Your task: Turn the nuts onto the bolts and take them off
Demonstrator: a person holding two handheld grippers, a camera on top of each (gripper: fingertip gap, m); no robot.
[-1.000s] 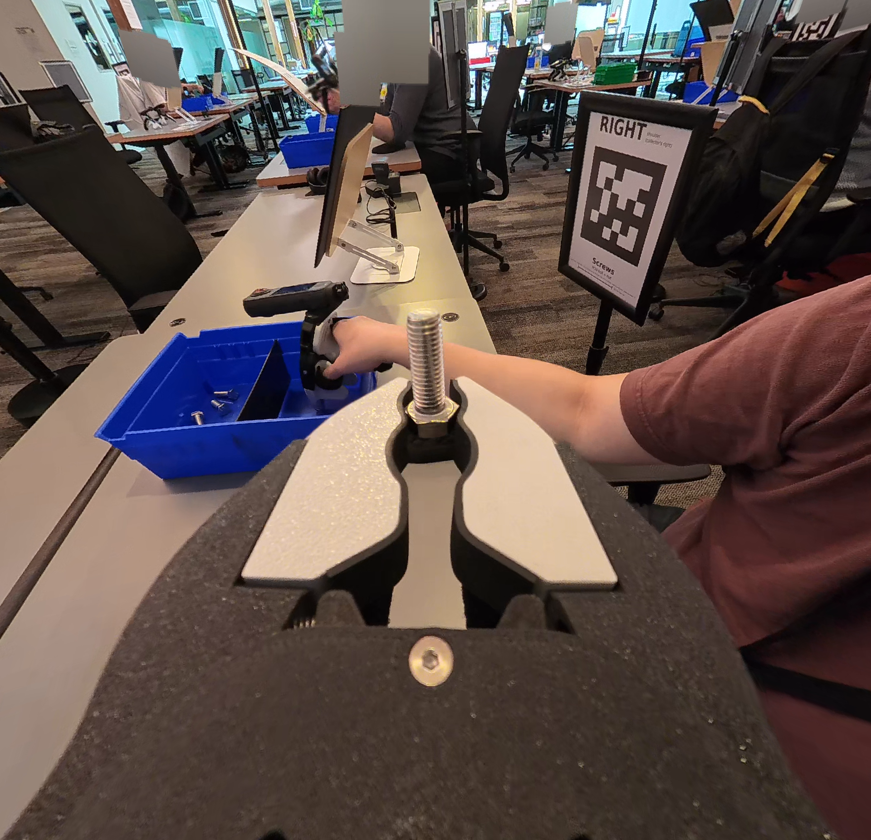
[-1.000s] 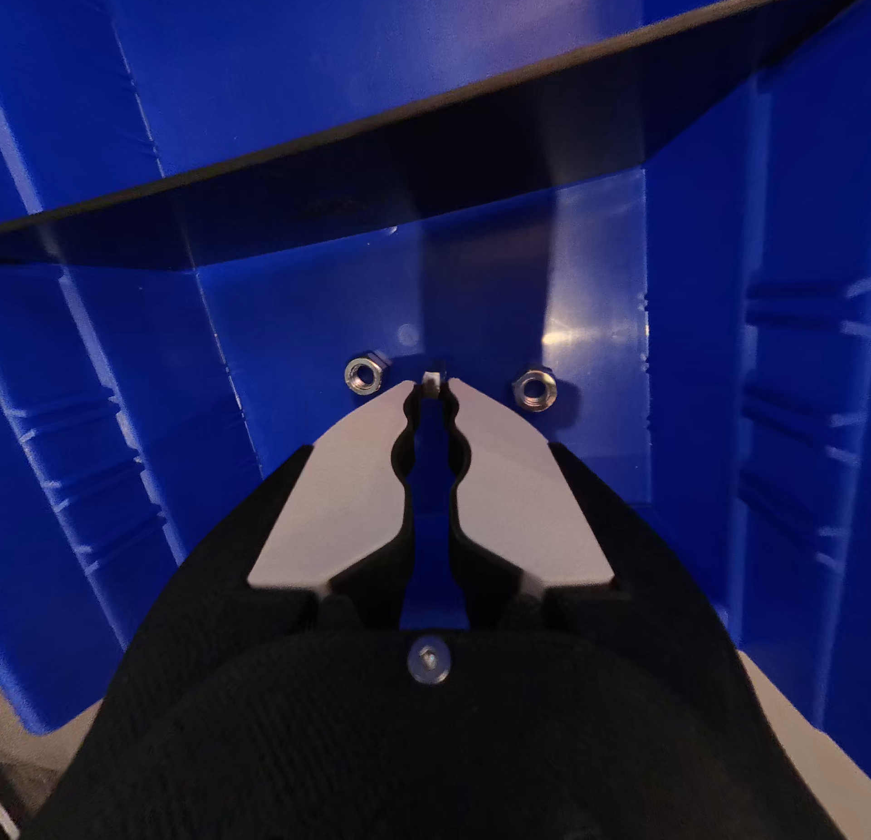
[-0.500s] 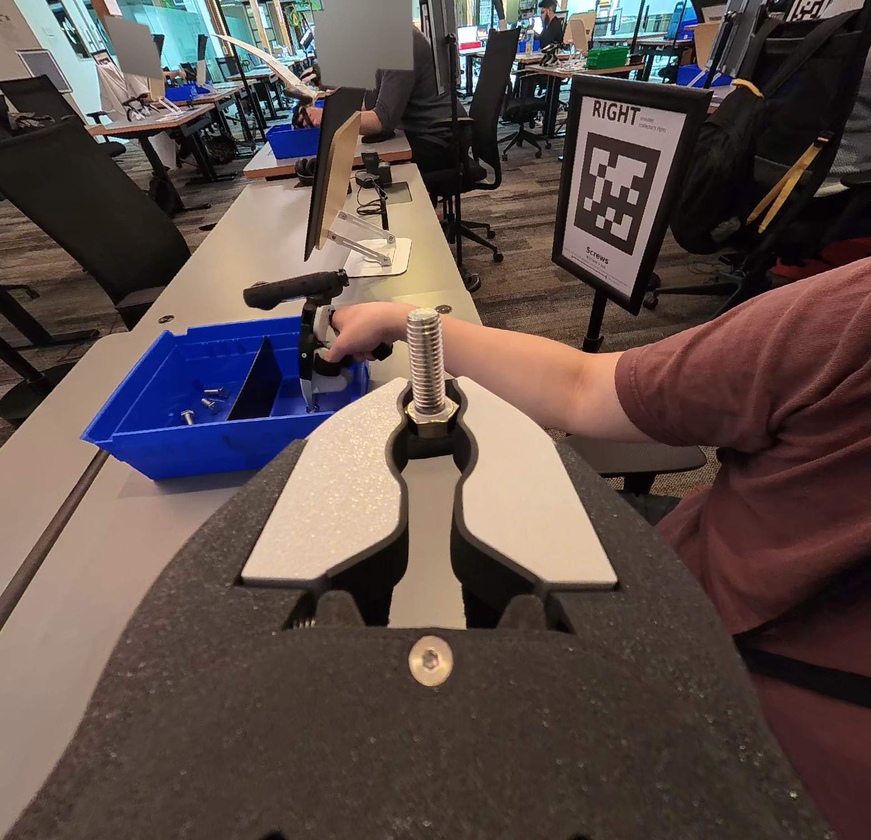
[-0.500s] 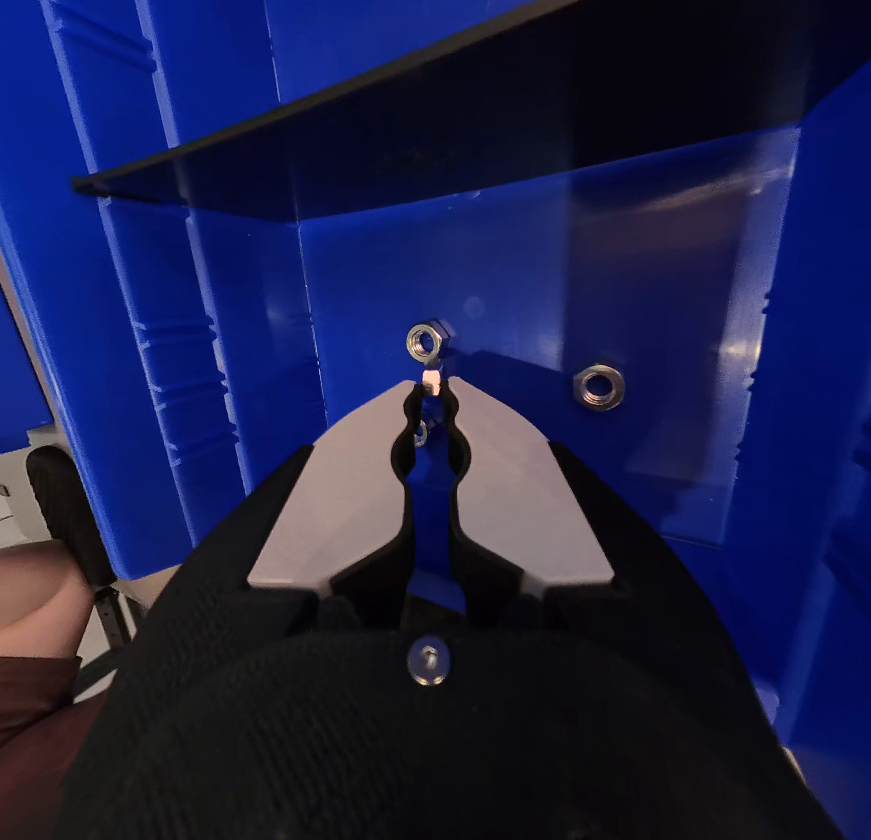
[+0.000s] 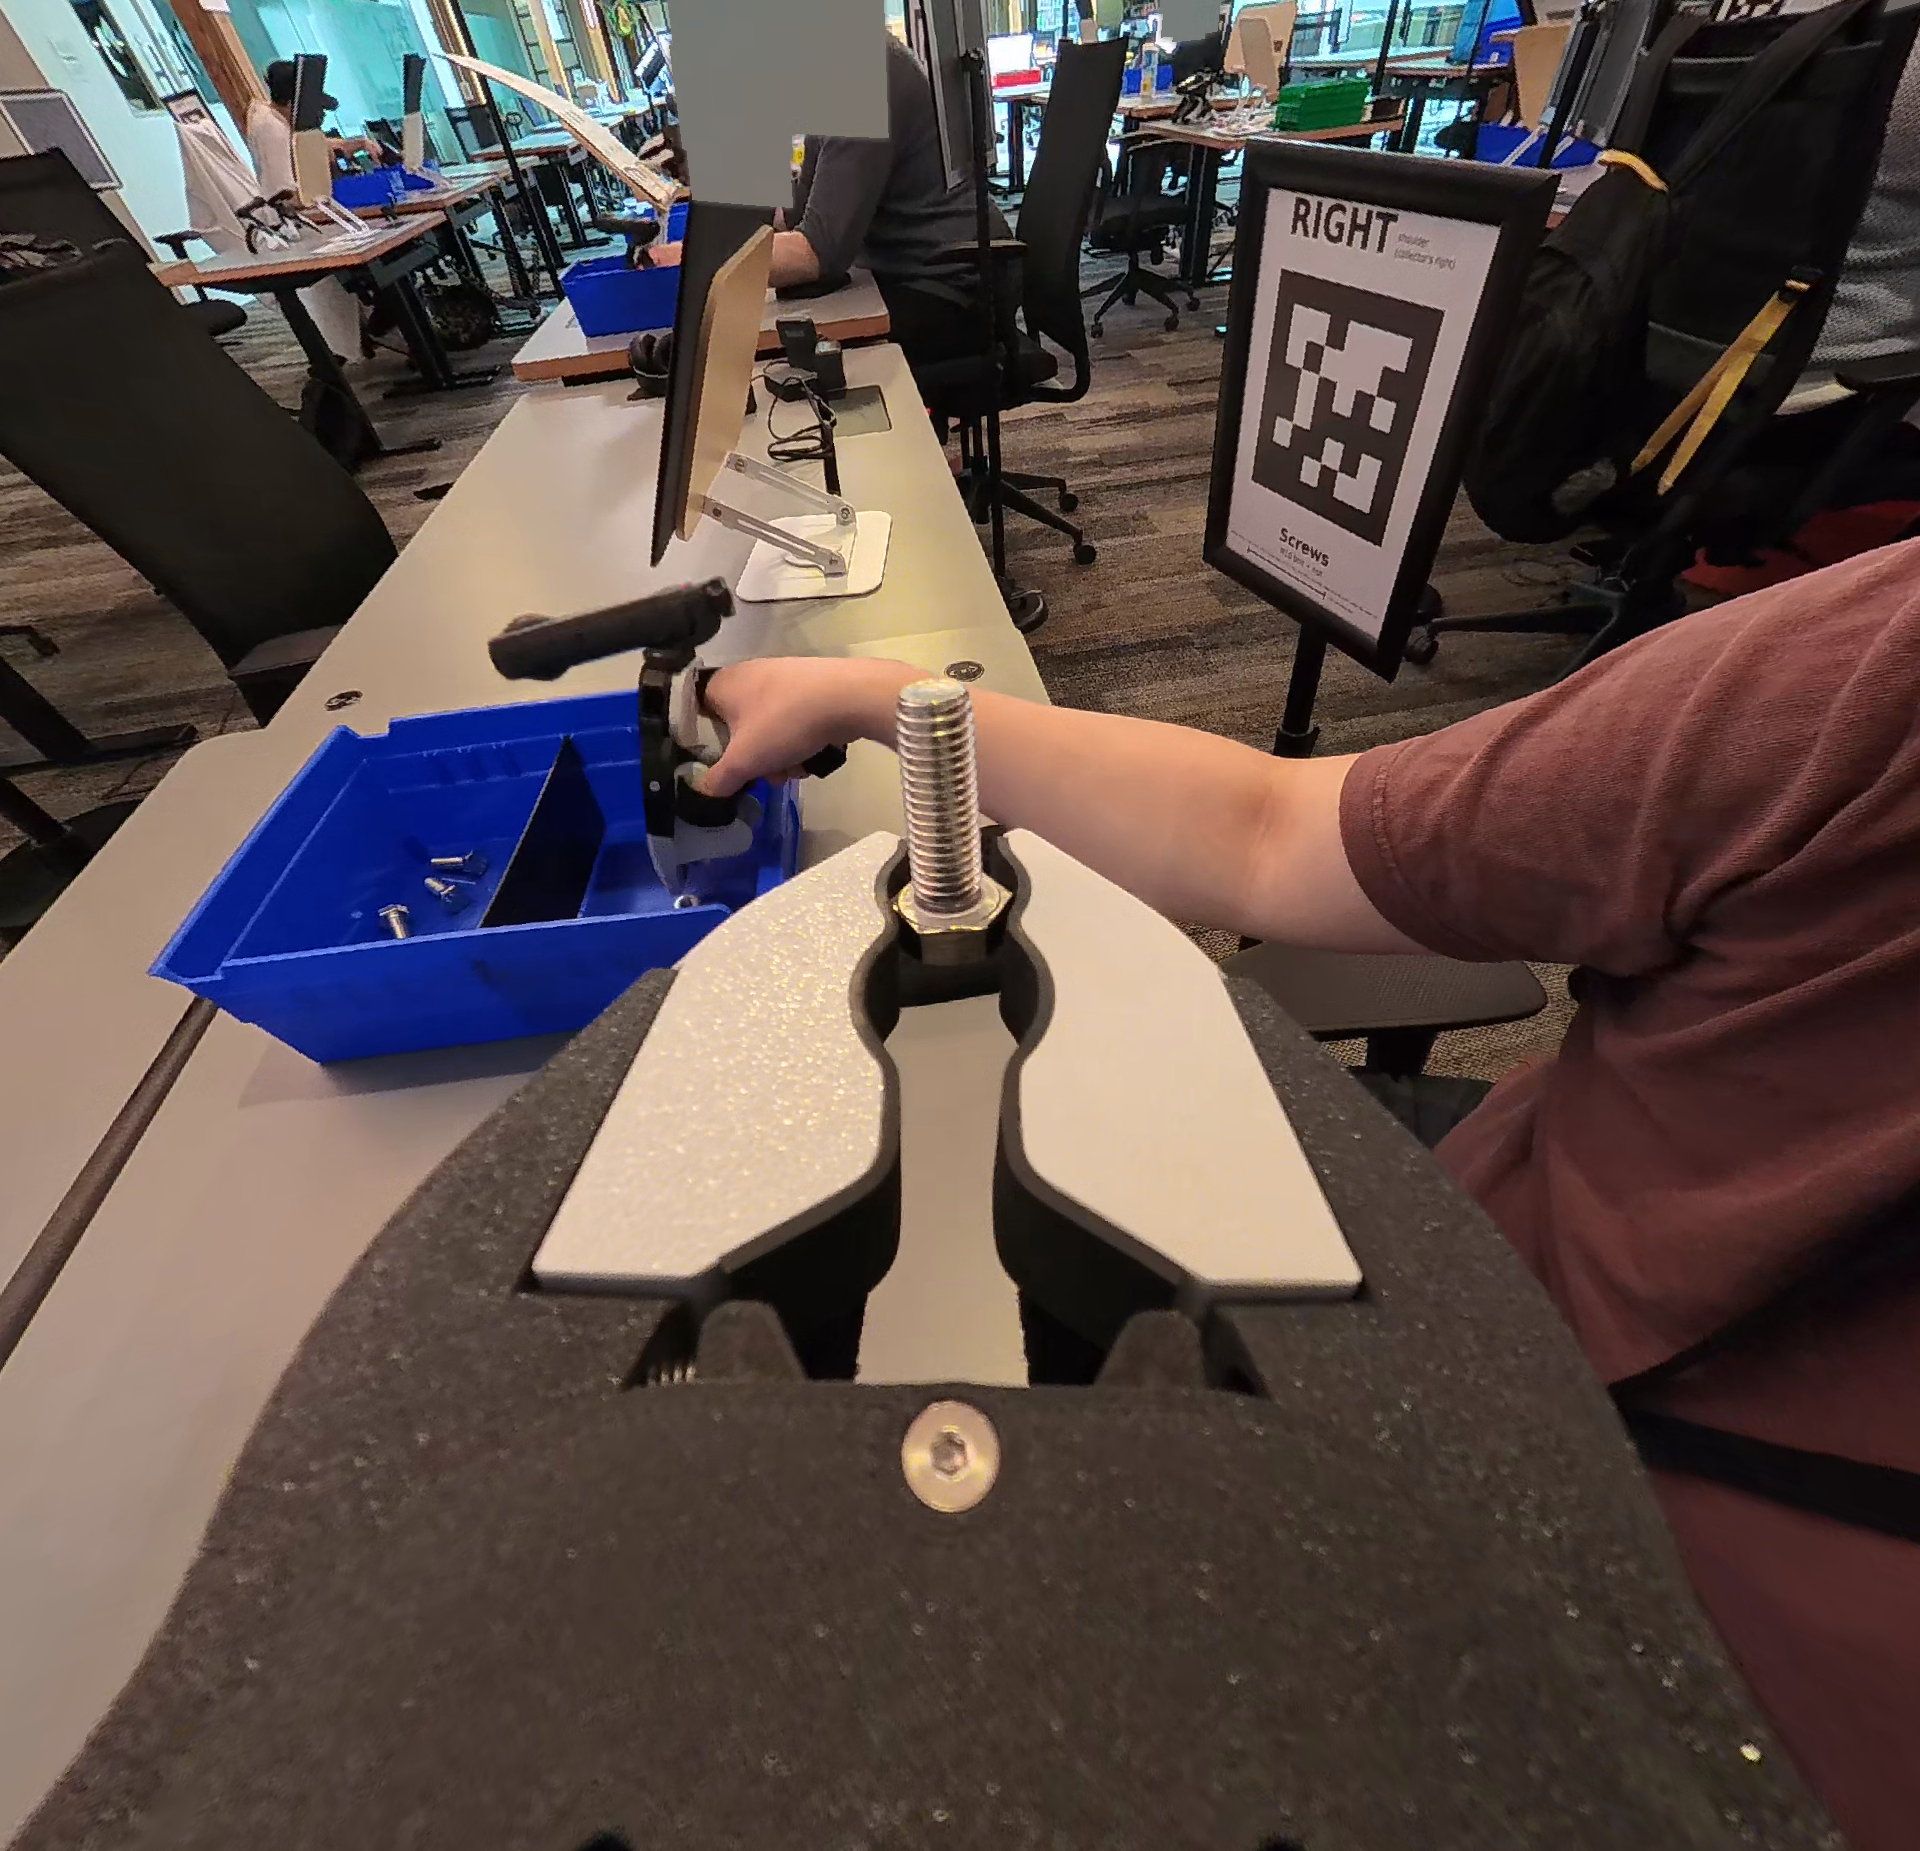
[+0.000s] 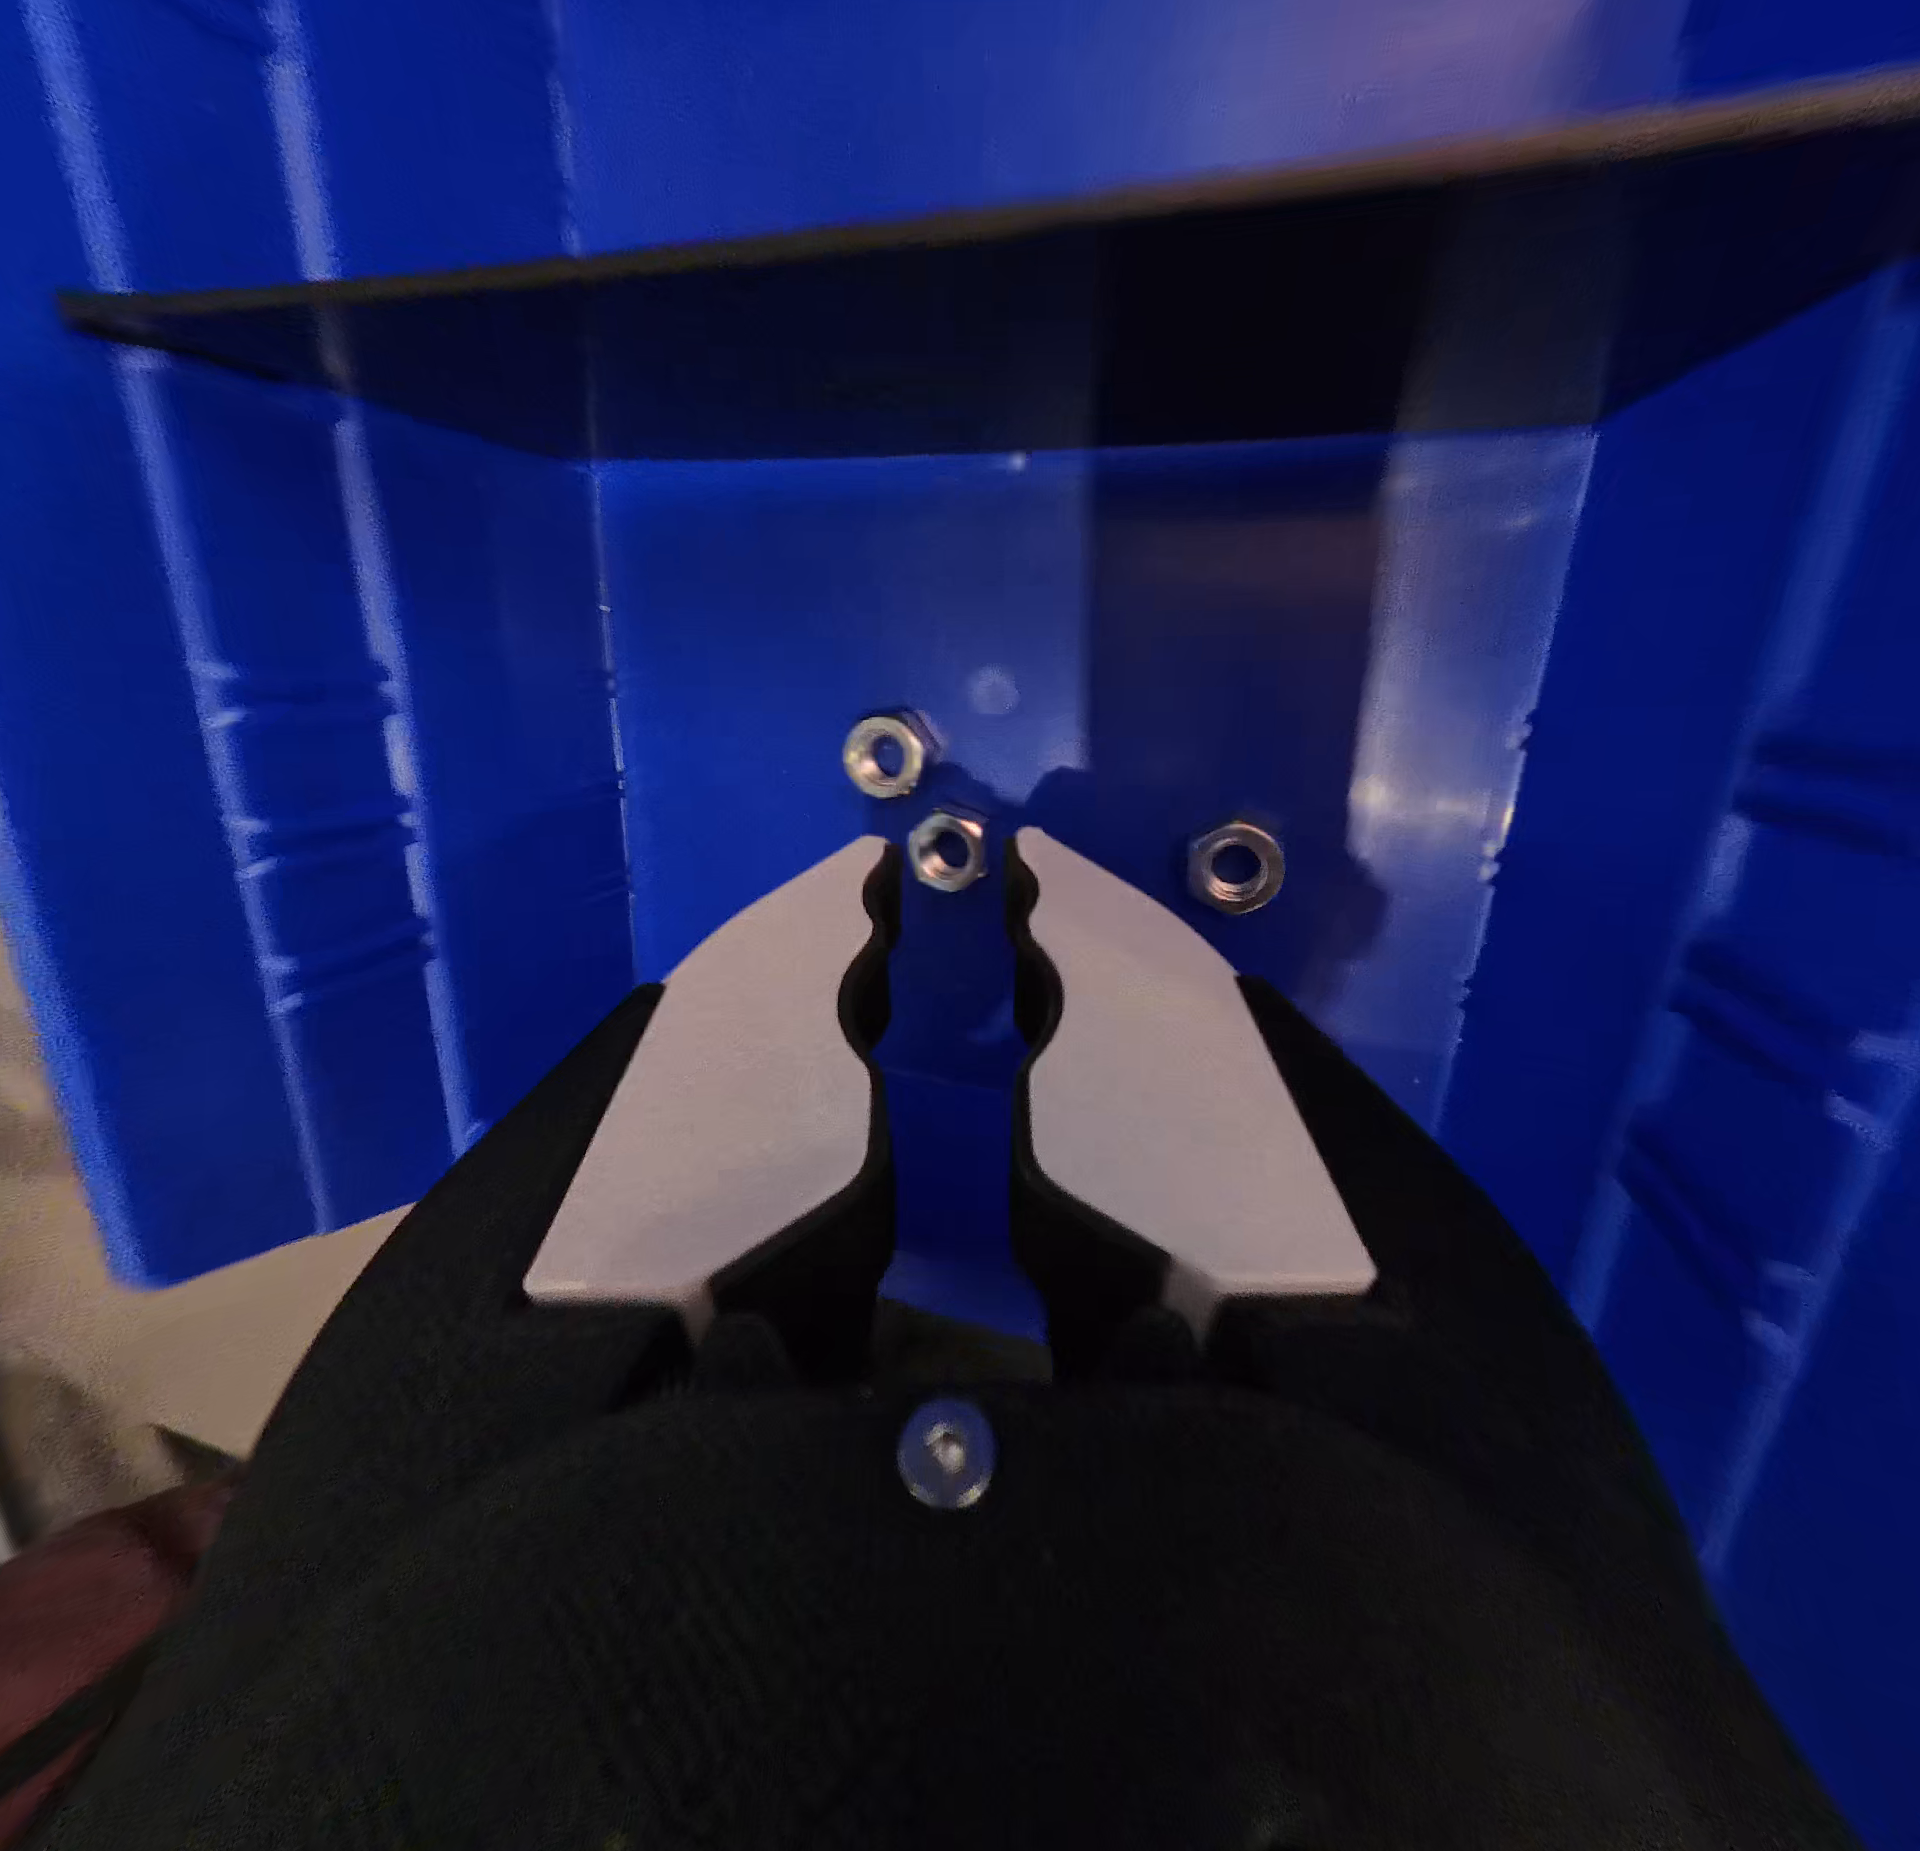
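Note:
My left gripper [image 5: 948, 851] is shut on the hex head of a threaded steel bolt [image 5: 935, 783], which stands upright between the fingers above the grey table. My right gripper [image 6: 948, 845] is open, pointing down into the right compartment of a blue bin [image 6: 260, 658]. Three steel nuts lie flat on the bin floor: one [image 6: 945, 848] between my fingertips, one [image 6: 888, 755] just beyond to the left, one [image 6: 1236, 866] to the right. In the left wrist view the right gripper [image 5: 686, 814] reaches into the bin [image 5: 312, 1001].
A black divider [image 5: 540, 856] splits the bin; several small bolts [image 5: 436, 882] lie in its left compartment. A monitor on a stand [image 5: 717, 399] sits farther along the table. A framed sign on a pole [image 5: 1361, 399] stands to the right. The person's arm [image 5: 1143, 814] crosses behind the bolt. There is about 40 cm between the tips of the two grippers.
My right gripper was shut on a nut at its tips; it has opened and the nut now lies flat on the bin floor between the tips. The left gripper still holds the bolt.

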